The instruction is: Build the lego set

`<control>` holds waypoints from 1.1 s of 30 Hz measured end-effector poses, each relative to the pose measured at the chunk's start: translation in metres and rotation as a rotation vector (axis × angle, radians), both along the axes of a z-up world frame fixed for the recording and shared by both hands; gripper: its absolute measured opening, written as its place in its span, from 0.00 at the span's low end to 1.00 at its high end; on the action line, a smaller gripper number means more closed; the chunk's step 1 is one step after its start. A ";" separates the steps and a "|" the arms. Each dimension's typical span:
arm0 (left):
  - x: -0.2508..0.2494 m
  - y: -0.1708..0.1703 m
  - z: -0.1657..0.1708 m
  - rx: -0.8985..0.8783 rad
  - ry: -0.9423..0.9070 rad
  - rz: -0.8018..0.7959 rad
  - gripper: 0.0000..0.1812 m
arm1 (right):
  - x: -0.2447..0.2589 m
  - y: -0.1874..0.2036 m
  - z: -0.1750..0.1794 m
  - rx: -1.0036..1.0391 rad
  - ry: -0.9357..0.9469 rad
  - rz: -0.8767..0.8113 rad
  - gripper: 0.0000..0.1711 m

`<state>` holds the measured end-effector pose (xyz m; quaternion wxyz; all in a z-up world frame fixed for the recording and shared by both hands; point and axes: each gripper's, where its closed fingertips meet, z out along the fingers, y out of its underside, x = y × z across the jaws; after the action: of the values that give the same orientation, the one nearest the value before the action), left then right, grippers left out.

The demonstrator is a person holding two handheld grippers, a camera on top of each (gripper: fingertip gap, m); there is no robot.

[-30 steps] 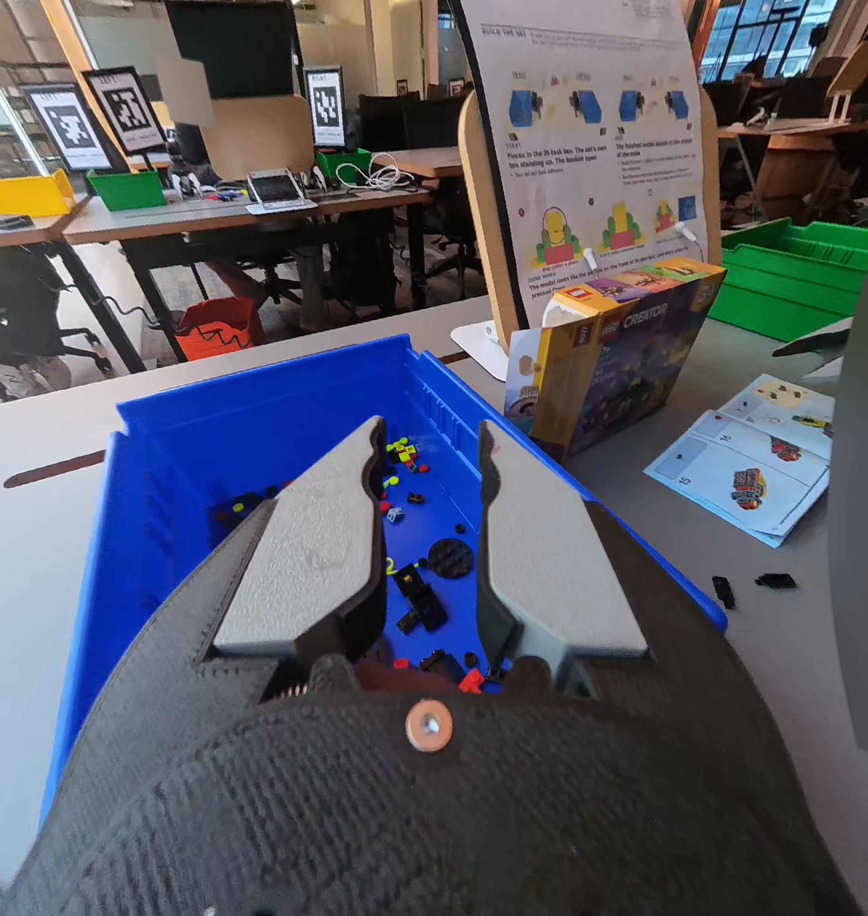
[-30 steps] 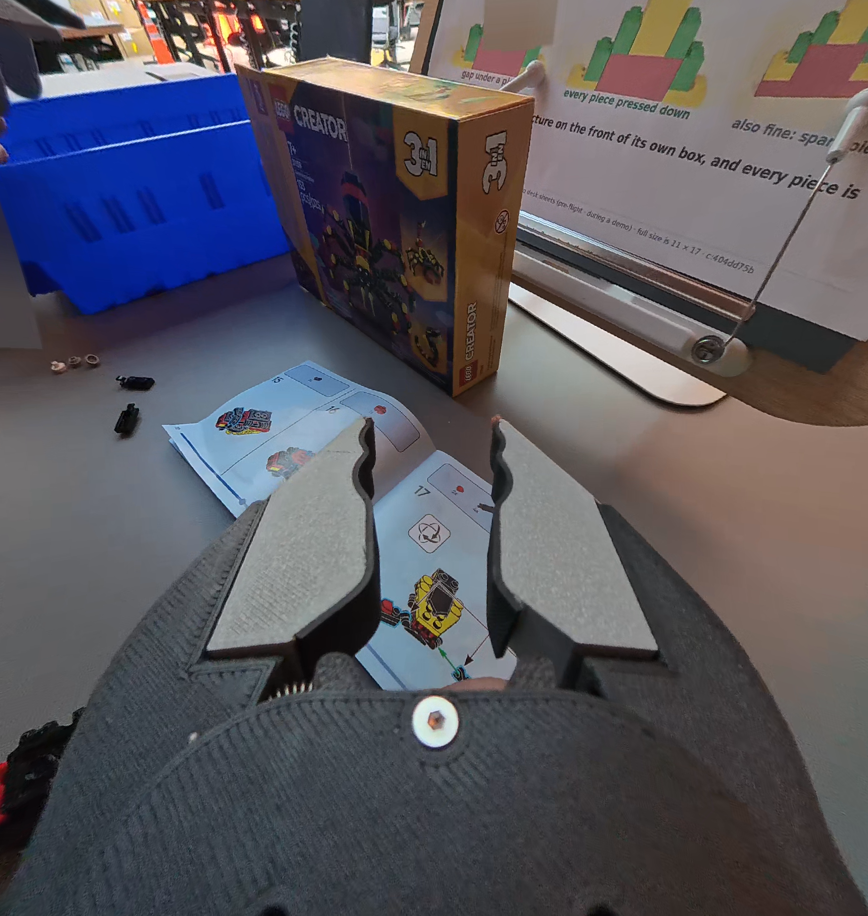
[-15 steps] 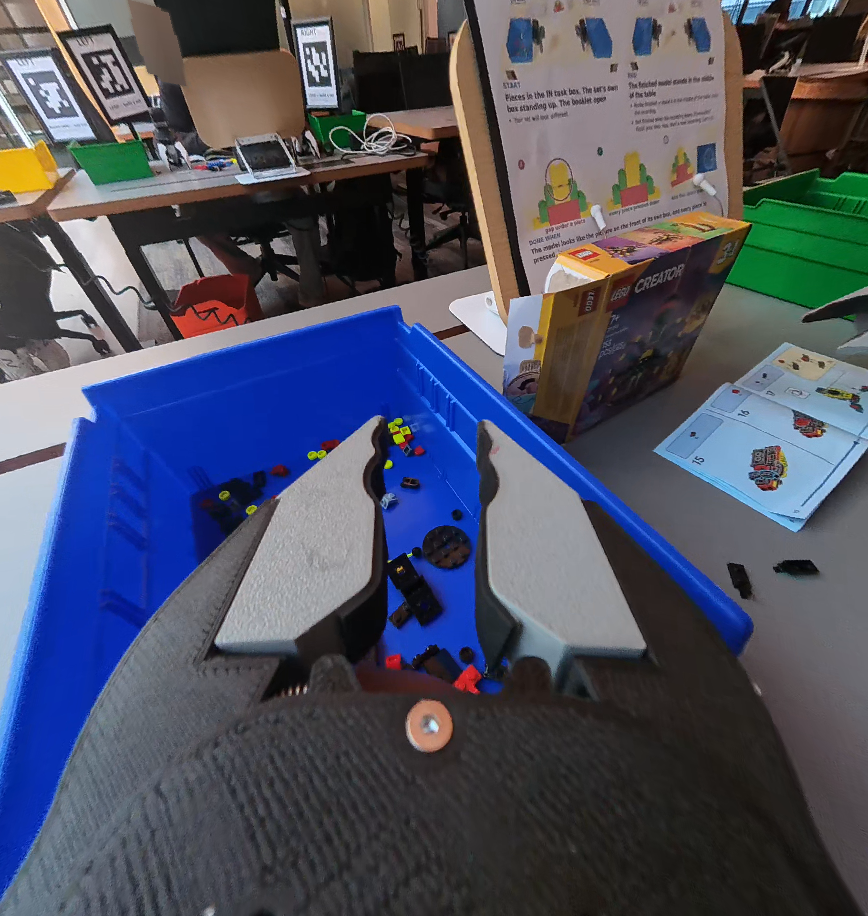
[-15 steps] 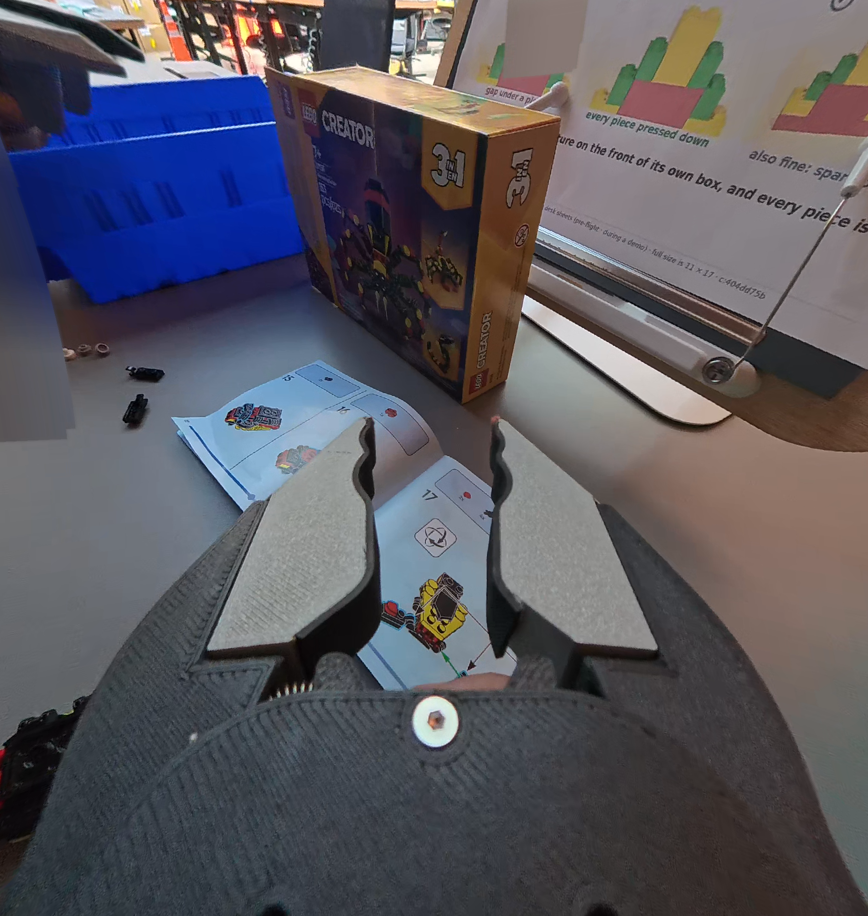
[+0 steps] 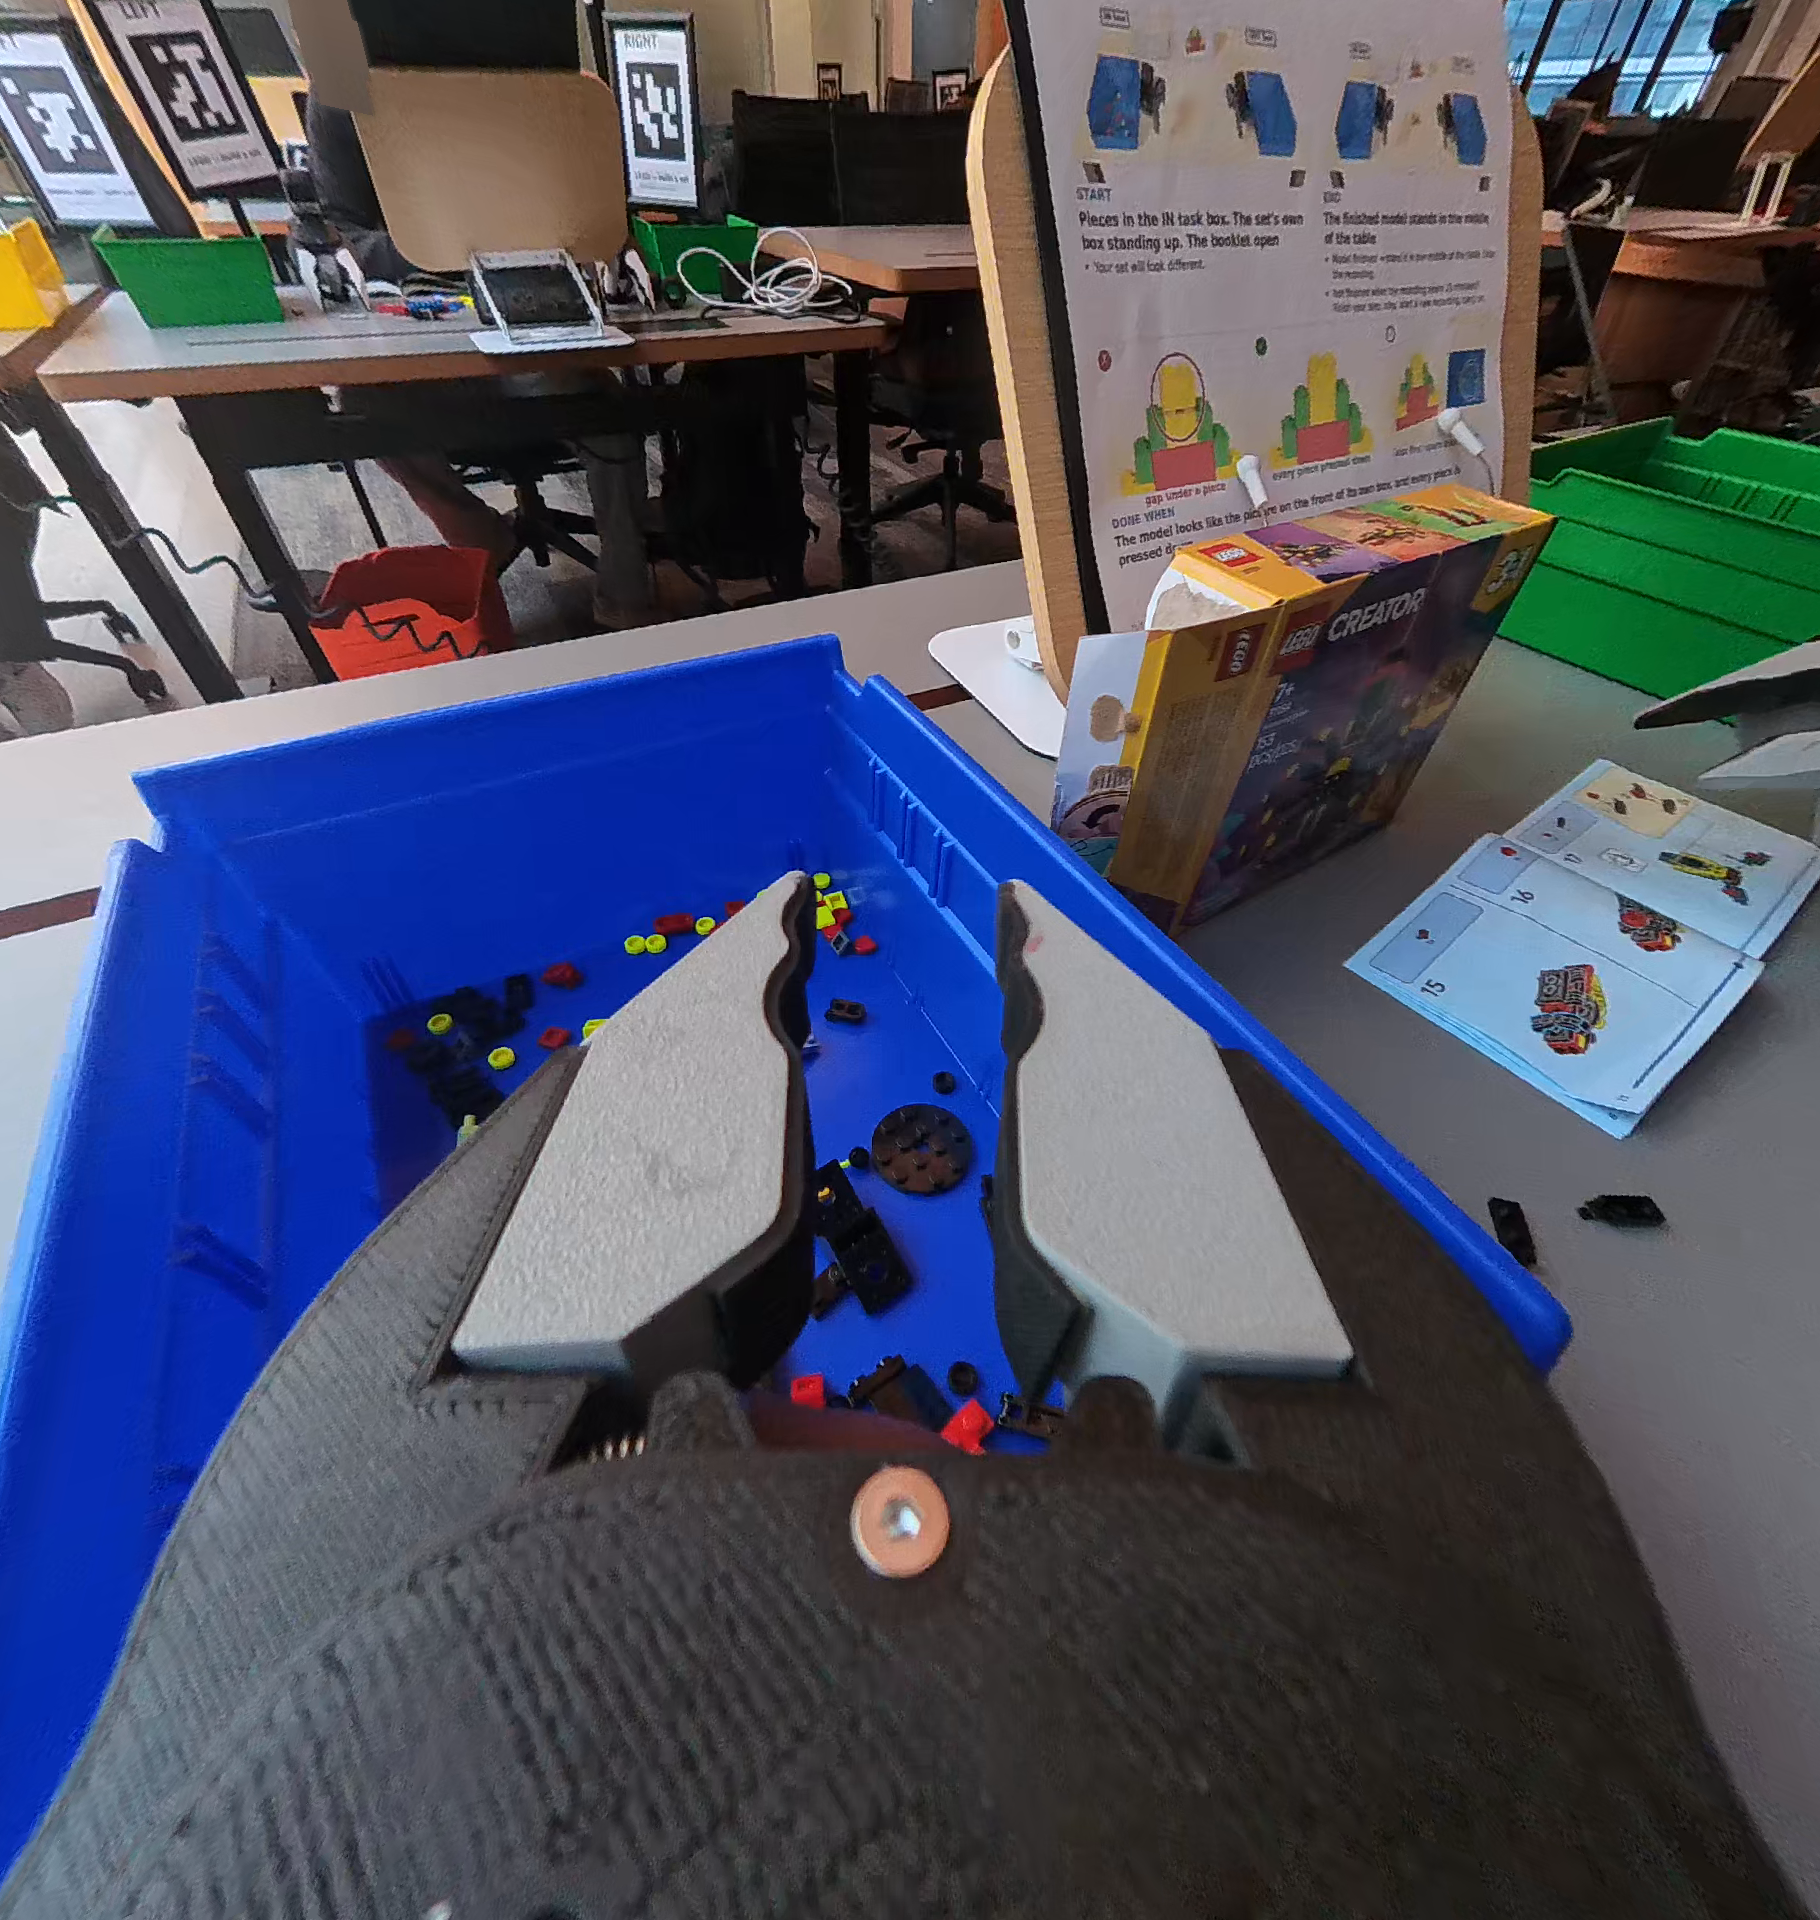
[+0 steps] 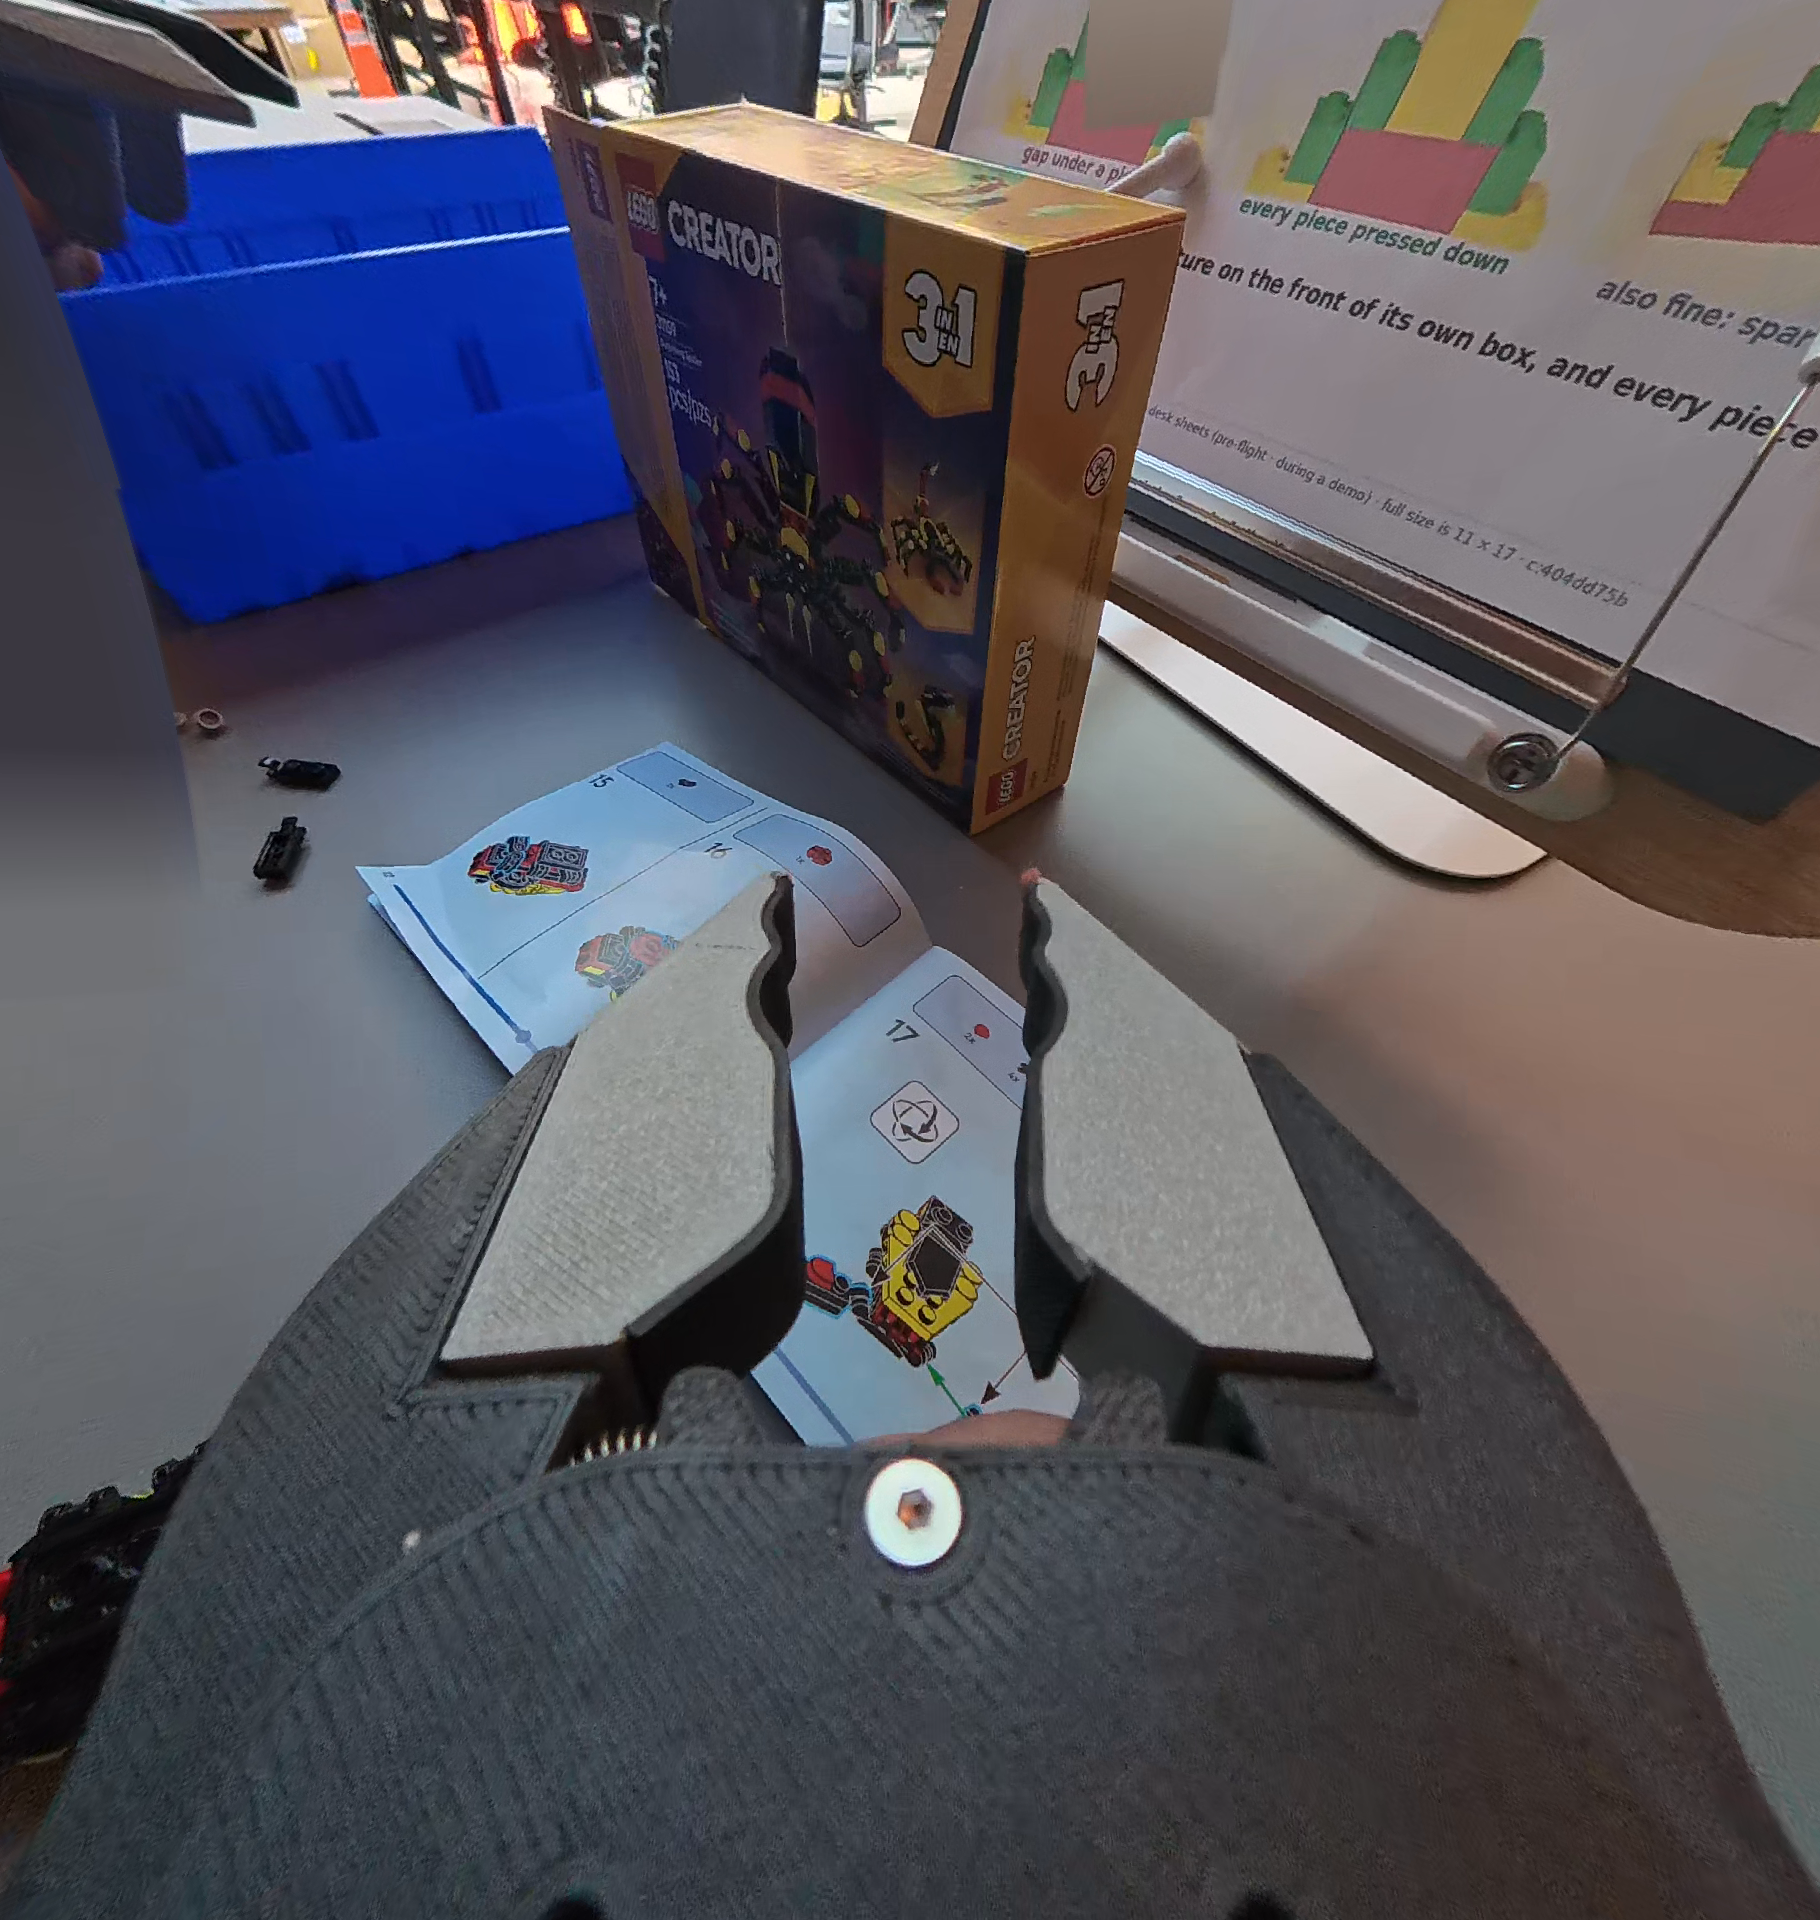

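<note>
My left gripper (image 5: 901, 914) hangs with its jaws parted and empty over the blue bin (image 5: 1176, 997), the loose lego pieces (image 5: 864, 1236) scattered on its floor just below and ahead of the fingertips. They look tiny, hard, light and slick, so I would pinch one across its flat sides. My right gripper (image 6: 901, 904), likewise open and empty, hovers over the instruction booklet (image 6: 885, 1122), the lego box (image 6: 864, 436) standing beyond.

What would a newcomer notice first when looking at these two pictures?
Probably the big blue bin on the grey table, with small black, red and yellow pieces scattered on its floor under the open left gripper. Next, the yellow set box standing upright beside the bin, with the open instruction booklet lying flat before it, below the open right gripper.
</note>
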<state>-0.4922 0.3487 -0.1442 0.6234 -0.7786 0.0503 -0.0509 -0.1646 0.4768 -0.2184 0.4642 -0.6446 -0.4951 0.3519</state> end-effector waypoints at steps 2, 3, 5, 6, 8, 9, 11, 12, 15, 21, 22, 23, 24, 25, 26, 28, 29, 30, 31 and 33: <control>0.000 0.000 0.000 0.003 -0.001 -0.001 0.19 | 0.000 0.000 0.000 -0.004 -0.001 0.001 0.23; 0.000 0.000 0.001 0.006 0.002 0.000 0.19 | 0.000 0.000 0.000 -0.005 -0.001 0.002 0.23; 0.001 -0.001 0.001 0.012 0.010 0.002 0.19 | 0.000 0.000 -0.001 -0.009 -0.004 0.004 0.23; 0.001 -0.001 0.001 0.013 0.013 0.004 0.19 | 0.000 0.000 -0.001 -0.010 -0.005 0.005 0.23; 0.001 0.000 0.001 0.011 0.011 0.003 0.19 | 0.000 0.000 -0.001 -0.009 -0.005 0.006 0.23; 0.001 0.000 0.001 0.007 0.008 0.002 0.19 | 0.000 0.000 -0.001 -0.009 -0.004 0.005 0.23; 0.002 0.001 -0.002 -0.015 0.003 -0.011 0.18 | 0.000 0.000 -0.001 -0.011 -0.004 0.003 0.23; 0.002 0.003 -0.005 -0.034 -0.004 -0.014 0.18 | 0.000 0.001 -0.001 -0.012 -0.004 0.001 0.22; 0.000 0.012 -0.018 -0.149 0.034 -0.033 0.17 | 0.000 0.002 0.000 -0.010 -0.001 -0.010 0.22; -0.003 0.048 -0.051 -0.489 0.235 -0.186 0.14 | 0.001 0.002 0.002 0.031 0.003 -0.029 0.22; -0.002 0.055 -0.060 -0.540 0.264 -0.212 0.13 | 0.001 0.002 0.002 0.039 0.001 -0.031 0.22; 0.000 0.060 -0.071 -0.596 0.287 -0.246 0.13 | 0.001 0.001 0.002 0.046 -0.003 -0.032 0.22; 0.002 0.063 -0.081 -0.648 0.305 -0.270 0.14 | 0.001 0.001 0.002 0.051 -0.007 -0.033 0.22; 0.004 0.066 -0.091 -0.694 0.320 -0.289 0.15 | 0.001 0.001 0.001 0.056 -0.012 -0.036 0.22; 0.006 0.067 -0.099 -0.734 0.339 -0.305 0.15 | 0.001 0.001 0.001 0.059 -0.015 -0.040 0.22; 0.007 0.071 -0.112 -0.792 0.377 -0.311 0.15 | 0.001 0.002 0.000 0.063 -0.019 -0.046 0.21; 0.006 0.072 -0.118 -0.822 0.385 -0.307 0.14 | 0.001 0.002 0.000 0.064 -0.019 -0.047 0.21; 0.006 0.073 -0.122 -0.847 0.386 -0.305 0.14 | 0.001 0.002 0.000 0.064 -0.019 -0.048 0.21; 0.005 0.074 -0.125 -0.863 0.388 -0.307 0.14 | 0.001 0.002 0.000 0.064 -0.020 -0.048 0.21; 0.002 0.074 -0.128 -0.889 0.409 -0.306 0.13 | 0.001 0.002 0.000 0.064 -0.021 -0.046 0.21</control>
<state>-0.4900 0.4229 -0.2725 0.1950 -0.9462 0.2583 -0.0048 -0.1640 0.4787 -0.2182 0.4875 -0.6442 -0.4959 0.3183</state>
